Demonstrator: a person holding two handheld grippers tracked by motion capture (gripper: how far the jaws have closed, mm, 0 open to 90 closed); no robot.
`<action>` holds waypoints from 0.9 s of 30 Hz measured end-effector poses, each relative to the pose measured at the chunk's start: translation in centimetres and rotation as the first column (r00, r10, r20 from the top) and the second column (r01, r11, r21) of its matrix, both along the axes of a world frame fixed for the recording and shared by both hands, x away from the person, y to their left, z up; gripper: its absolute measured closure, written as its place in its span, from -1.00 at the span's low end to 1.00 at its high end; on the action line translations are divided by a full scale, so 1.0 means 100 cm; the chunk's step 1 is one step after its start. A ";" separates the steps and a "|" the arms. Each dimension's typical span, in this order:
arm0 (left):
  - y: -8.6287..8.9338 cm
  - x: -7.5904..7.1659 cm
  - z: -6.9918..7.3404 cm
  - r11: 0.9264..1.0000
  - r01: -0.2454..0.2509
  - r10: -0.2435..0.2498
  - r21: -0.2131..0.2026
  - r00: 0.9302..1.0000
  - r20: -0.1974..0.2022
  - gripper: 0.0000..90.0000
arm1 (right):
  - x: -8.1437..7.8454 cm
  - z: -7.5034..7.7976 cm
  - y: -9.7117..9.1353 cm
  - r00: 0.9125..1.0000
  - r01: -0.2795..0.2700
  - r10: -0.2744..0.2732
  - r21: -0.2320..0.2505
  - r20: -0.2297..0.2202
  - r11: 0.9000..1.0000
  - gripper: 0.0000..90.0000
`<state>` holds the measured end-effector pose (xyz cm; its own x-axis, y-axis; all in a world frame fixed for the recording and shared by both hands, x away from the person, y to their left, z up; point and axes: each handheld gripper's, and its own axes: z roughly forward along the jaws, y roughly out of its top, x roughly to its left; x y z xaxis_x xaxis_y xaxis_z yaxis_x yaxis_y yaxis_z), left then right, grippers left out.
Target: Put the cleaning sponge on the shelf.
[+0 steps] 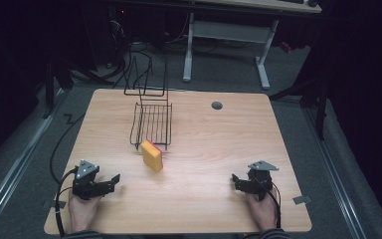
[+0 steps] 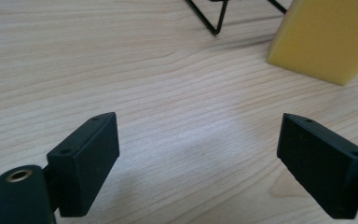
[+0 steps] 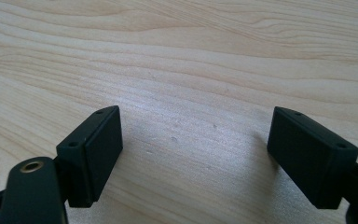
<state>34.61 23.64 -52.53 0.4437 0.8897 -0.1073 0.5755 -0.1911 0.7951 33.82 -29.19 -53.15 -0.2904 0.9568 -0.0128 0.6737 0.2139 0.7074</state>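
Resting low at the near-left corner of the wooden table (image 1: 204,144), the left gripper (image 1: 110,182) sits in the person's left hand (image 1: 82,209), its cable looping off the table edge beside it. In the left gripper view its own two black jaws stand spread wide apart over bare wood, pinching nothing. Farther in and a little right of that gripper, near the middle of the table, lies a sponge (image 1: 151,155): a yellow block with a thin pink-red layer along its far-left face, set at a slant to the table's edges. In the left gripper view the sponge (image 2: 324,39) shows as a plain, matte yellow slab with sharp corners, ahead of the jaws and to their right, well apart from them. Just behind the sponge stands a black wire rack (image 1: 151,122), its near end close to or touching the sponge; I cannot tell which. A small round grey grommet (image 1: 217,105) sits in the far part of the tabletop. At the near-right corner the right gripper (image 1: 236,181) is held in the right hand (image 1: 262,209), and the right gripper view shows its jaws likewise spread wide over bare wood grain, empty.
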 end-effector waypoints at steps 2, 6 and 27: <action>-0.002 0.000 0.002 1.000 0.008 -0.009 0.008 1.000 0.012 -0.75 | 0.000 0.000 0.000 1.000 0.000 0.000 0.000 0.000 1.000 -0.60; -0.005 0.000 0.007 1.000 0.020 -0.020 0.016 1.000 0.006 -0.81 | 0.000 0.000 0.000 1.000 0.000 0.000 0.000 0.000 1.000 -0.60; -0.031 0.005 0.034 0.993 0.115 -0.116 0.027 0.992 0.047 -0.99 | 0.000 0.000 0.000 1.000 -0.001 0.001 0.001 0.000 1.000 -0.60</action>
<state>35.14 20.53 -49.08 0.5476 0.8344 -0.0626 0.5097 -0.2733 0.8158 33.82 -29.20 -53.15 -0.2909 0.9567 -0.0121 0.6737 0.2138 0.7074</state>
